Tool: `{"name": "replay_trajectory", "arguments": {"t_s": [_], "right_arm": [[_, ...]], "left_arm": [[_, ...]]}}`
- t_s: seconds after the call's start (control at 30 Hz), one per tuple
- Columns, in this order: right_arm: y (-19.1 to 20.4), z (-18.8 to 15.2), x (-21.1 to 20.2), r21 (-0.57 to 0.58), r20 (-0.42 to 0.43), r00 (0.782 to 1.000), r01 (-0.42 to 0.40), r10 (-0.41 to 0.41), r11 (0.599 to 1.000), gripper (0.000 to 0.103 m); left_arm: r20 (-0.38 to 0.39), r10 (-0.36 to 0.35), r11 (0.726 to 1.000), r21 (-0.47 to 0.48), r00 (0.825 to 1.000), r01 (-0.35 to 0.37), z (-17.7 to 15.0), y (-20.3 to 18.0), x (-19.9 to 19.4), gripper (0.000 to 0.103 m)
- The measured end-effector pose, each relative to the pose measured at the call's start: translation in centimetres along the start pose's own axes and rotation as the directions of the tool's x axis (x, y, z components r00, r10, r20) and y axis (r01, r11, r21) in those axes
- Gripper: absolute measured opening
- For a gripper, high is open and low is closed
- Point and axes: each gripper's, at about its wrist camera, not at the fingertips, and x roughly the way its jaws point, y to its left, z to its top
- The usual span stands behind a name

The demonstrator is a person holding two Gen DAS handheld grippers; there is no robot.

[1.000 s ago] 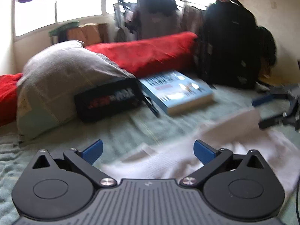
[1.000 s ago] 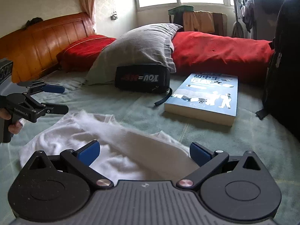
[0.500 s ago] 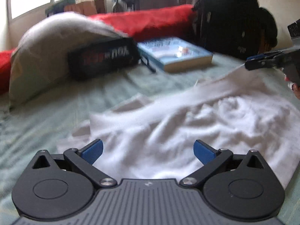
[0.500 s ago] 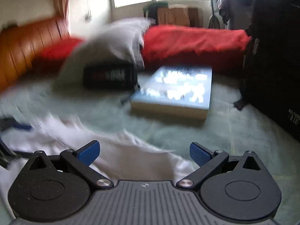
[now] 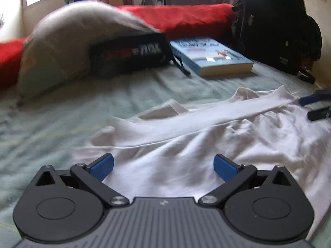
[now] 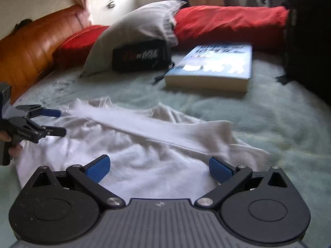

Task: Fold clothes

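Observation:
A white garment (image 5: 206, 136) lies rumpled on the green bed cover, with one band of cloth folded across its top; the right wrist view shows it too (image 6: 144, 144). My left gripper (image 5: 163, 166) hovers open just over the garment's near edge, nothing between its blue pads. My right gripper (image 6: 158, 168) is also open above the garment's near part. Each gripper appears in the other's view: the right one (image 5: 315, 107) at the garment's far right edge, the left one (image 6: 52, 122) at its left edge, both with fingers apart.
A grey pillow (image 5: 68, 47), a black pouch (image 5: 130, 53) and a blue book (image 5: 211, 57) lie beyond the garment. Red bedding (image 5: 182, 18) runs along the back, a black backpack (image 5: 275, 24) stands at the right, and a wooden headboard (image 6: 31, 43) is at the left.
Both grippers have come down and forward over the white garment, which now fills the lower part of both views. Both stay open.

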Motion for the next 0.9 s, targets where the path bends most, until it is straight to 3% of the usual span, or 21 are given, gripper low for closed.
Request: {"name": "replay_trajectory", "arguments": {"t_s": [0.03,0.13,0.23,0.3,0.47,0.6,0.67,0.77,0.9], "right_arm": [[0.6,-0.1,-1.1,-0.010,0.015,1.000,-0.004,0.004,1.000,0.103],[2.7,-1.3,-3.3,-0.040,0.017,0.997,-0.071,0.071,0.997,0.103],[4.4,-3.9,-4.5,-0.061,-0.015,0.994,-0.111,0.110,0.992,0.103],[4.7,-6.2,-4.9,-0.059,-0.053,0.994,-0.095,0.092,0.994,0.103],[4.2,-9.4,-8.0,-0.024,-0.054,0.997,-0.049,0.047,0.999,0.103],[5.7,-9.6,-10.4,-0.104,-0.046,0.998,0.040,-0.045,0.994,0.103],[7.2,-9.7,-10.8,-0.196,-0.034,0.993,0.106,-0.115,0.975,0.103],[9.8,-10.3,-9.7,-0.373,-0.009,0.973,0.213,-0.233,0.903,0.103],[12.3,-11.5,-7.7,-0.566,0.018,0.937,0.297,-0.349,0.769,0.103]], "left_arm": [[0.014,0.003,1.000,0.018,1.000,-0.003,-0.1,-0.1,-1.0,0.102],[0.046,-0.085,0.994,0.069,0.995,0.082,-1.8,-1.0,-3.7,0.102],[0.006,-0.154,0.984,0.088,0.988,0.153,-4.7,-1.9,-5.2,0.102],[-0.058,-0.124,0.988,0.083,0.991,0.128,-7.1,-1.9,-5.4,0.102],[-0.068,-0.110,0.992,0.054,0.992,0.113,-9.0,-1.4,-8.9,0.102],[-0.032,-0.015,0.980,0.196,0.999,0.021,-8.6,-3.5,-11.4,0.102],[0.013,0.050,0.947,0.316,0.999,-0.052,-8.7,-5.3,-11.9,0.102],[0.076,0.160,0.829,0.530,0.984,-0.176,-9.5,-9.0,-11.1,0.102],[0.125,0.204,0.681,0.694,0.971,-0.233,-11.0,-11.9,-9.8,0.102]]}}
